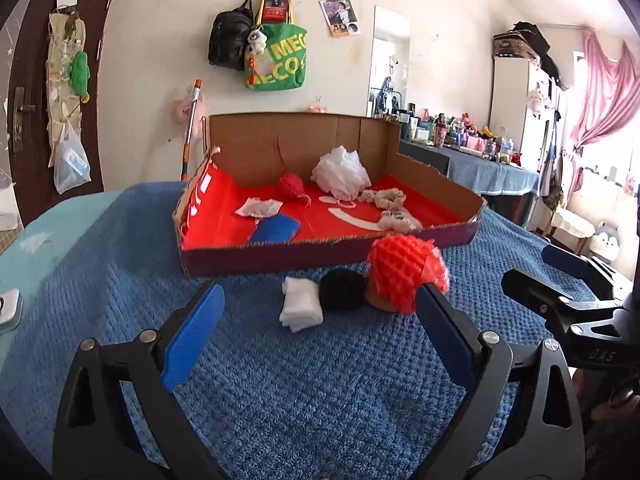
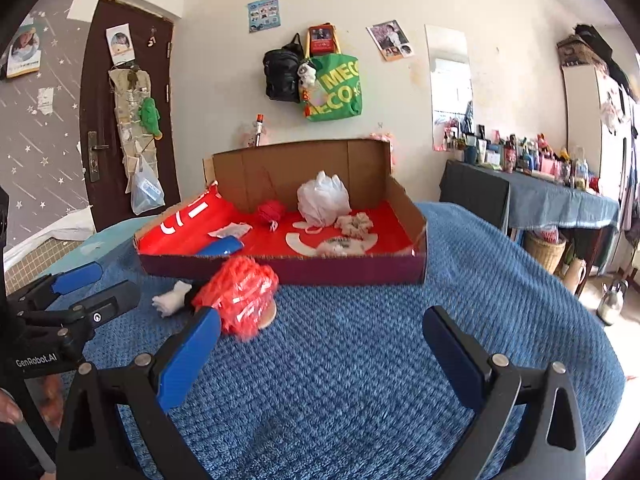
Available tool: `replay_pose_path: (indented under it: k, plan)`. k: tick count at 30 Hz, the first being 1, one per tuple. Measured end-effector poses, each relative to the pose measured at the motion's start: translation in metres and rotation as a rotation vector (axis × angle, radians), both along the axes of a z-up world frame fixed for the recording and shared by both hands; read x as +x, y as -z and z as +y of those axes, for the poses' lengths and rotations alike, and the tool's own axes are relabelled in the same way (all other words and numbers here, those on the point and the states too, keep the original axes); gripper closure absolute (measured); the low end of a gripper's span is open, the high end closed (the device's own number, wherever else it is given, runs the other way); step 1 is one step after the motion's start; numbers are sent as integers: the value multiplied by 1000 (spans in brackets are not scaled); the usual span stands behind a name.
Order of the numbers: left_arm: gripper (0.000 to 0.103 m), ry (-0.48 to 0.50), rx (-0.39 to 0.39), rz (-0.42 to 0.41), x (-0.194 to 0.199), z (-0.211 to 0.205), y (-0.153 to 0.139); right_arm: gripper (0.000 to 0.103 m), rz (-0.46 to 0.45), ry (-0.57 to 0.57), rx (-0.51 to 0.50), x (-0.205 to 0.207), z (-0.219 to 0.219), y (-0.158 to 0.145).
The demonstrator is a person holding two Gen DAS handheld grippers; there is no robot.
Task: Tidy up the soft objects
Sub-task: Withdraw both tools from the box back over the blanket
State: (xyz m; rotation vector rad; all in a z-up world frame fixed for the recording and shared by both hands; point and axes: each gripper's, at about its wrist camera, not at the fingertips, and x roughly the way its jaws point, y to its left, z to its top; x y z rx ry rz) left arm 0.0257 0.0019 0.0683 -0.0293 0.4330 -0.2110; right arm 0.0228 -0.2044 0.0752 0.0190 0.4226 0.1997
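A shallow cardboard box (image 1: pixel 280 258) (image 2: pixel 352 272) with a red floor stands on the blue blanket. It holds a white plastic bag (image 1: pixel 340 172) (image 2: pixel 323 199), a red yarn ball (image 1: pixel 291 186) (image 2: pixel 271 211), a blue item (image 1: pixel 276 230) (image 2: pixel 222 247), a white cloth (image 1: pixel 258 207) and a cream scrunchie (image 1: pixel 386 198) (image 2: pixel 354 226). In front of the box lie a red foam net (image 1: pixel 406 274) (image 2: pixel 240 294), a black pompom (image 1: pixel 342 290) and a folded white cloth (image 1: pixel 300 304) (image 2: pixel 170 299). My left gripper (image 1: pixel 320 312) (image 2: pixel 86 286) is open and empty just short of them. My right gripper (image 2: pixel 322 332) (image 1: pixel 560 272) is open and empty, right of the red net.
The blue blanket (image 2: pixel 360 360) covers the table. A white device (image 1: pixel 8 308) lies at the left edge. A cluttered side table (image 2: pixel 560 192) stands at the right, a door (image 2: pixel 120 120) at the left, and bags (image 1: pixel 276 56) hang on the wall behind.
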Motion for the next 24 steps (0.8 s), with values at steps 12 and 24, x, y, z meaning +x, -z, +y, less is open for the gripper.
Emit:
replay_pose_path:
  k: [12,24]
  plan:
    - [5,-30,5,55,4,0,25,0,42,47,-5,7,0,27]
    - [5,-39,9,71,4,-1,28,0,79,55,20,11,-5,36]
